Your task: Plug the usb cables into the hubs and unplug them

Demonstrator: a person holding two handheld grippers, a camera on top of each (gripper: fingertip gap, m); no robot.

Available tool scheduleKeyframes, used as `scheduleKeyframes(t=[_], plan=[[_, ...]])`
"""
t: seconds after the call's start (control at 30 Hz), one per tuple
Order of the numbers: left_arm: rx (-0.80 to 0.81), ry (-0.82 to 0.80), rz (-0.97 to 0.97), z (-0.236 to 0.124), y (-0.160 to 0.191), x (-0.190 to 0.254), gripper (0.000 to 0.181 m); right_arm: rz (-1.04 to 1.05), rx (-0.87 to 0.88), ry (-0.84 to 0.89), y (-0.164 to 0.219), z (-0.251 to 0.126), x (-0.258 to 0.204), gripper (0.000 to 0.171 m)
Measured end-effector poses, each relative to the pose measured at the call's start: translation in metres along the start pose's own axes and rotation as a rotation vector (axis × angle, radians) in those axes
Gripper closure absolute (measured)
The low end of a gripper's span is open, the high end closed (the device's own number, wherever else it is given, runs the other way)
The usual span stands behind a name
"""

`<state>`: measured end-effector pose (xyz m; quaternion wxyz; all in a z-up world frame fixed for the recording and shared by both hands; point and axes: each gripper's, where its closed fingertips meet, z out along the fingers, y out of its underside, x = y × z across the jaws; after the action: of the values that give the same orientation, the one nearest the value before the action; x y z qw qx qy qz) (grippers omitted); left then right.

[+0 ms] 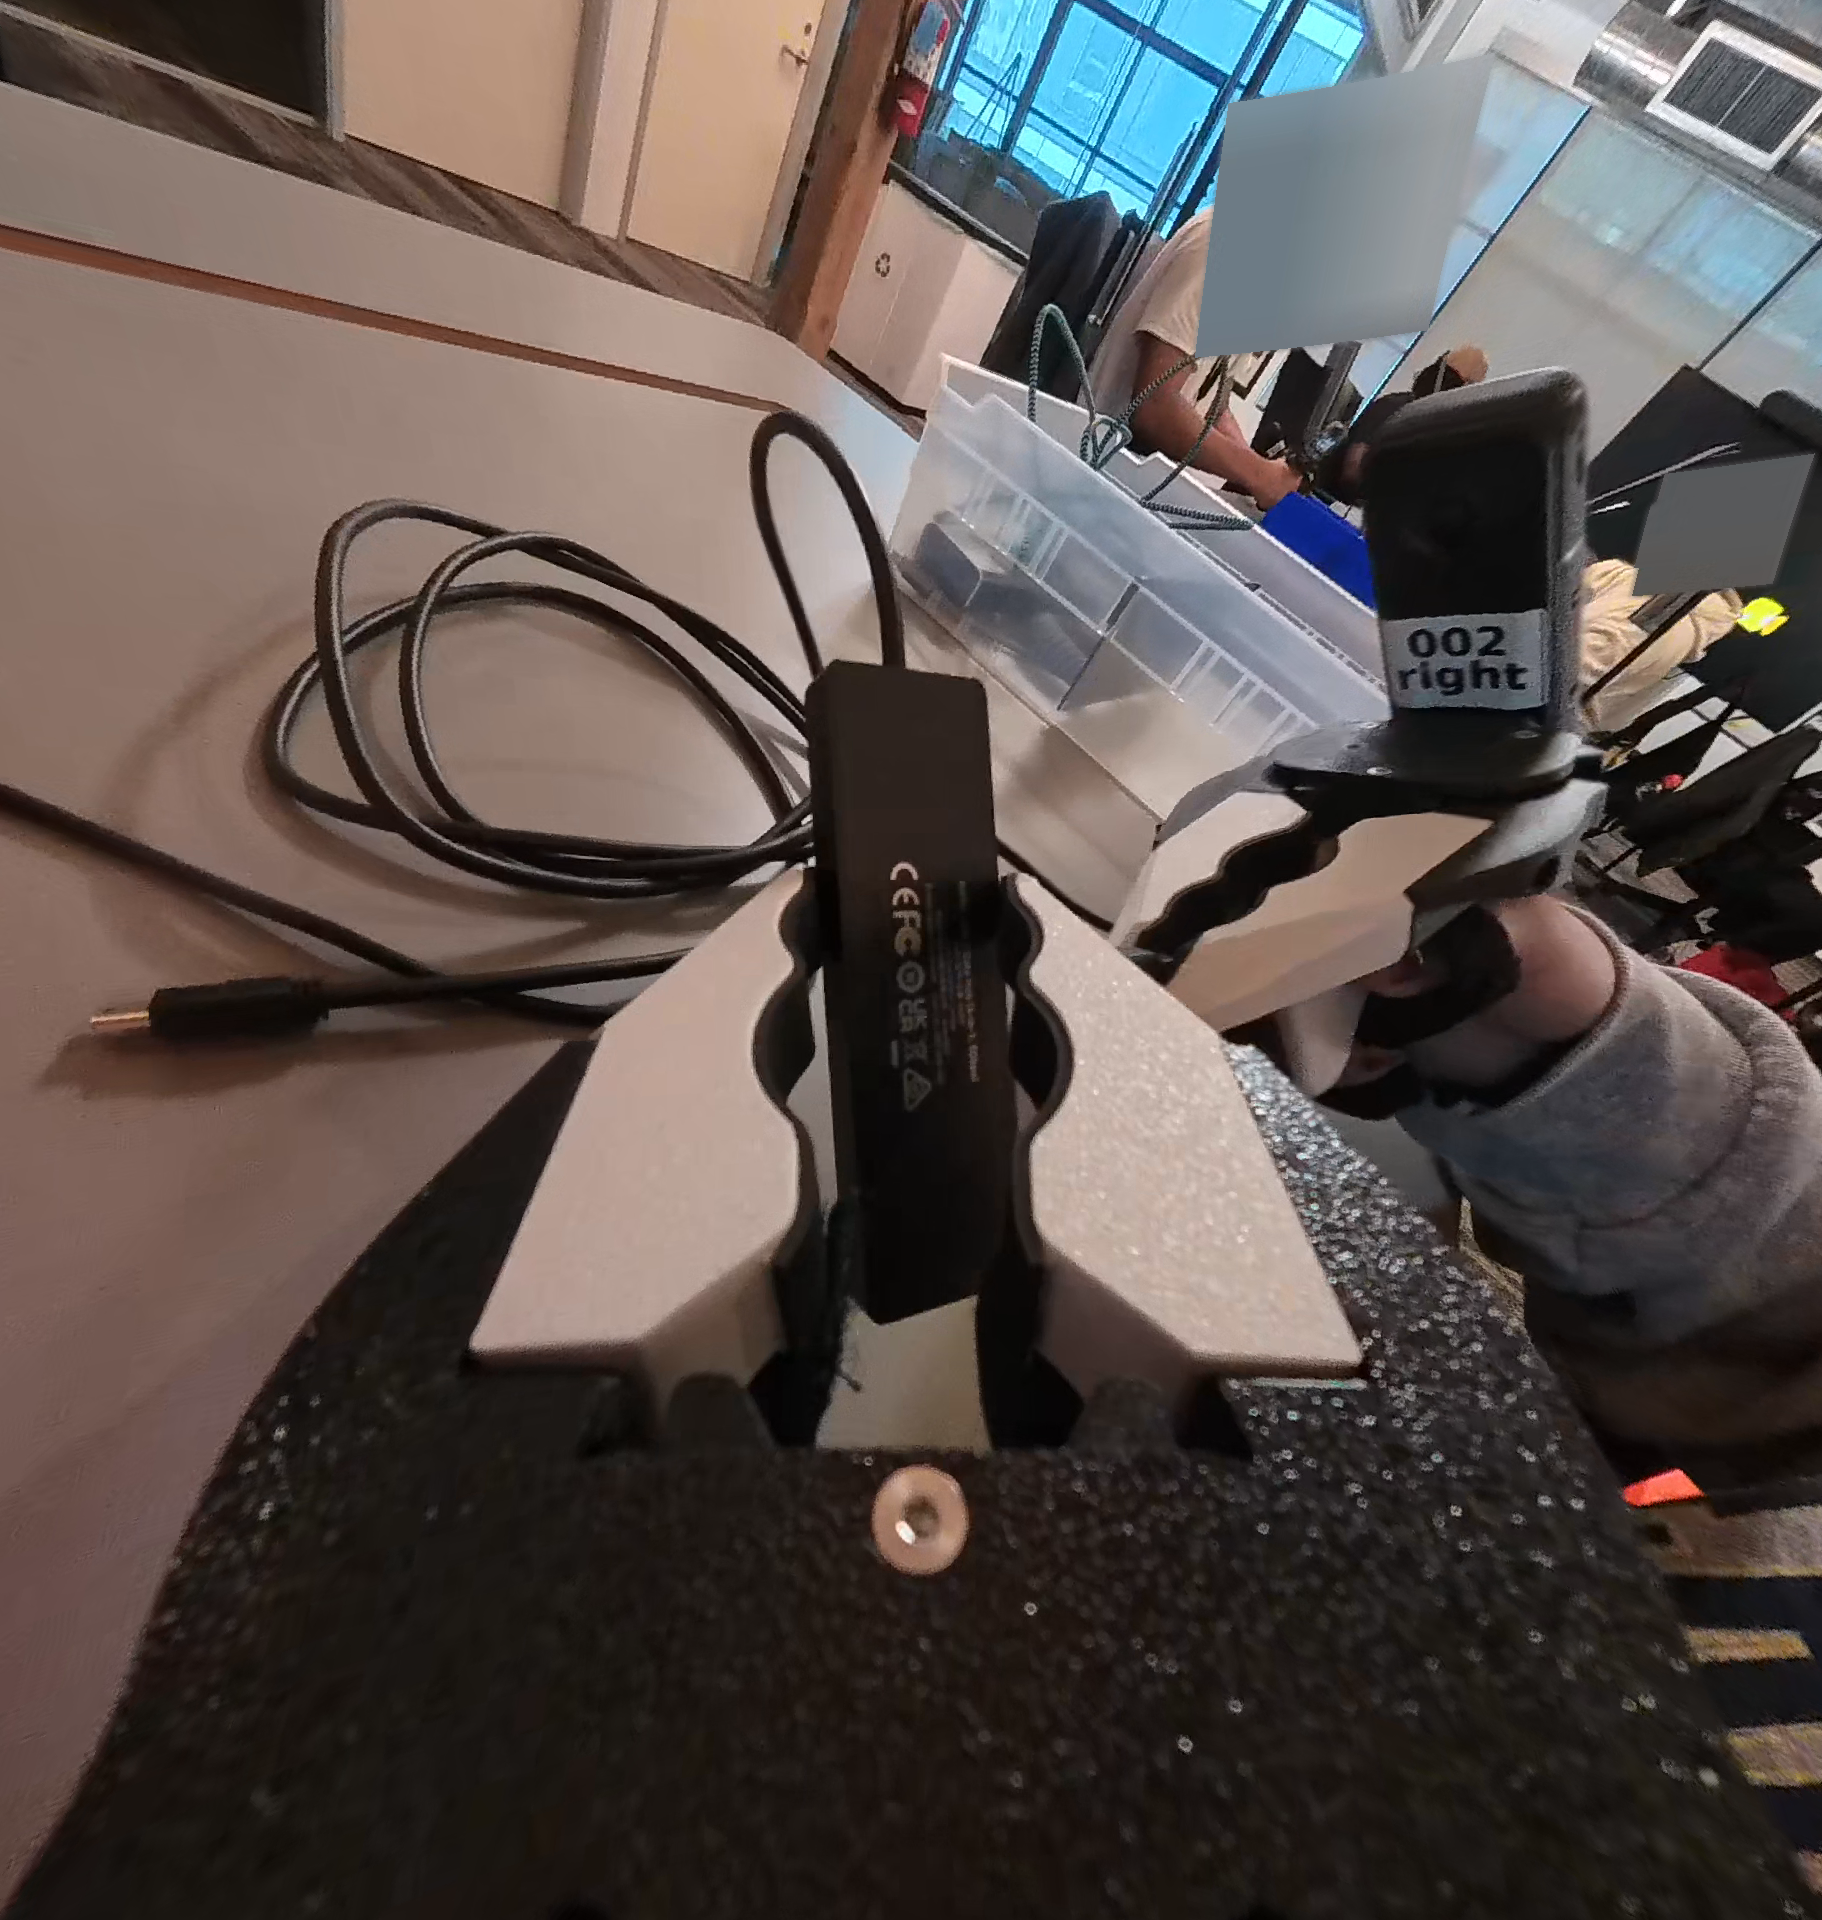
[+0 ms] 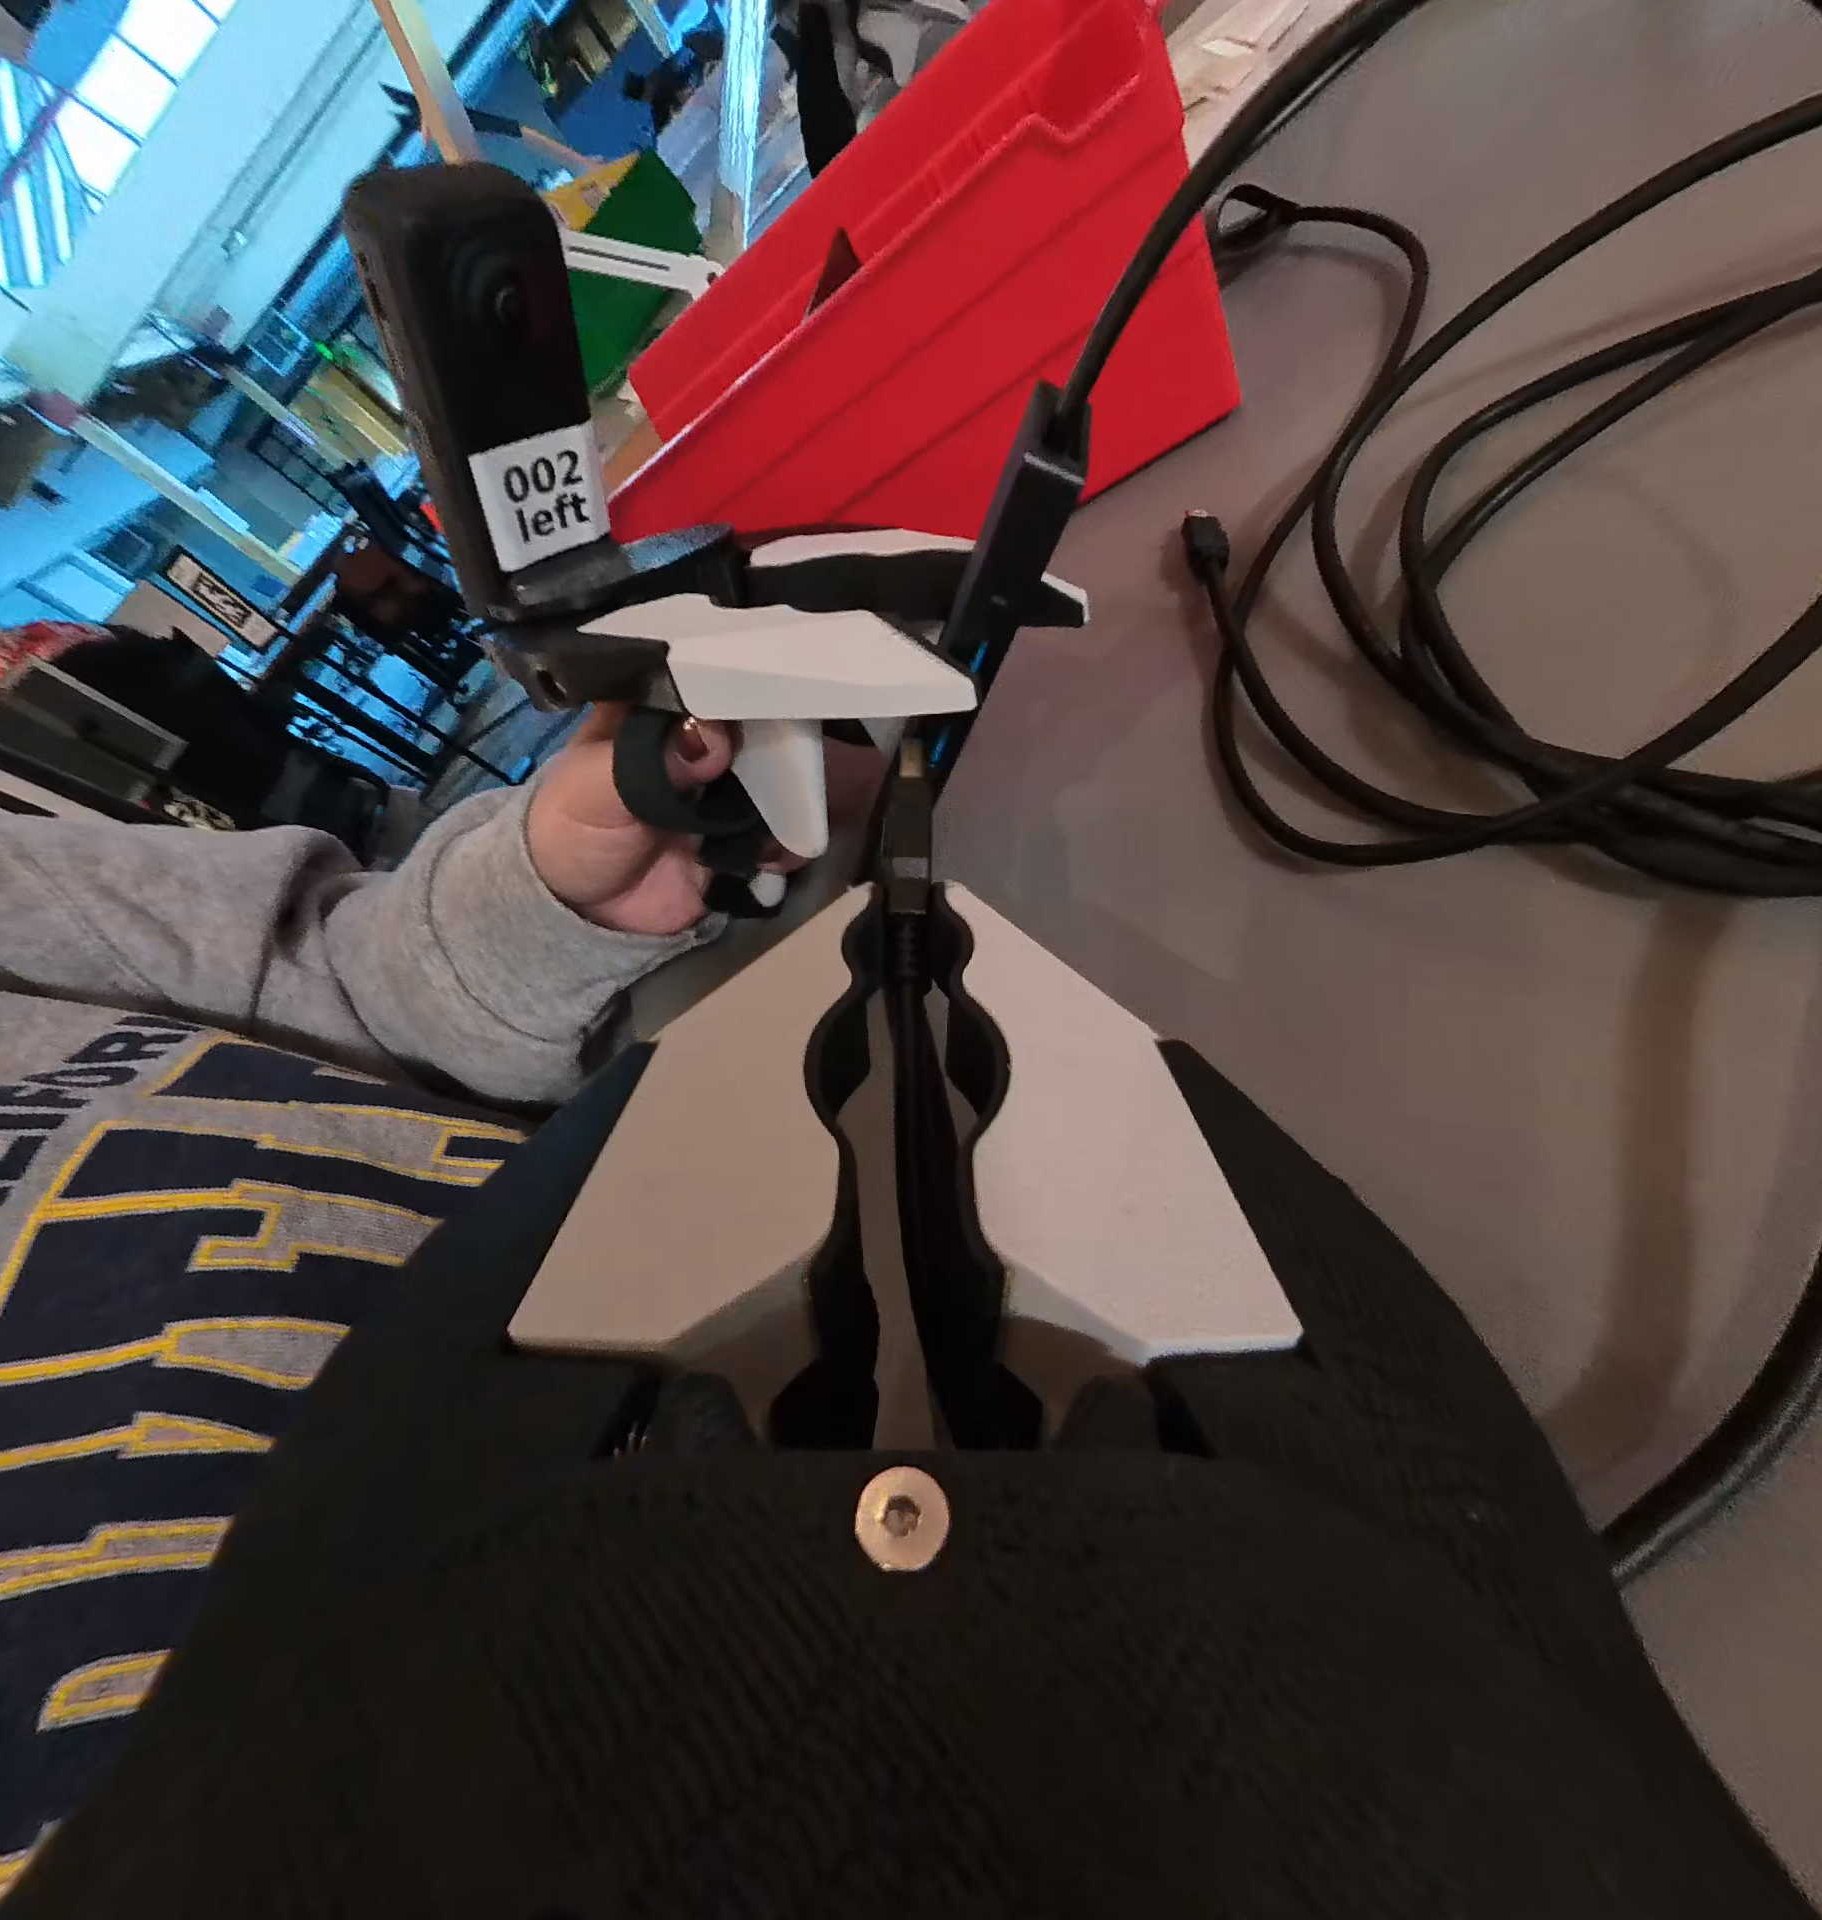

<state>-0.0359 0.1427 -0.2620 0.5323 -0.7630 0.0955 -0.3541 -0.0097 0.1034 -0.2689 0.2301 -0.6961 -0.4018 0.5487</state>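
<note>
Left wrist view: clear bin (image 1: 1146,582) behind hub (image 1: 912,935) holds dark items.

Matt black plastic hub (image 1: 912,977), braided cable (image 1: 533,717) beside it, smooth matt desk (image 1: 159,520), glossy red plastic bin (image 2: 948,343).

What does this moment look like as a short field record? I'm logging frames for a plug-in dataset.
left gripper: shut on the black USB hub, held off the table
right gripper: shut on a black USB cable just behind its plug
plug state: near the hub, not visibly inserted
table: coiled black cables, a loose plug
bins: clear bin, red bin
</note>
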Motion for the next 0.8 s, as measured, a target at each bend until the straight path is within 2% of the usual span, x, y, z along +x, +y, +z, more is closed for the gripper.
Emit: scheduleKeyframes(t=[0.8], plan=[[0.107, 0.01, 0.001, -0.001, -0.012, 0.007, 0.15, 0.156, 0.102, -0.054, -0.01, 0.002, -0.002, 0.166]])
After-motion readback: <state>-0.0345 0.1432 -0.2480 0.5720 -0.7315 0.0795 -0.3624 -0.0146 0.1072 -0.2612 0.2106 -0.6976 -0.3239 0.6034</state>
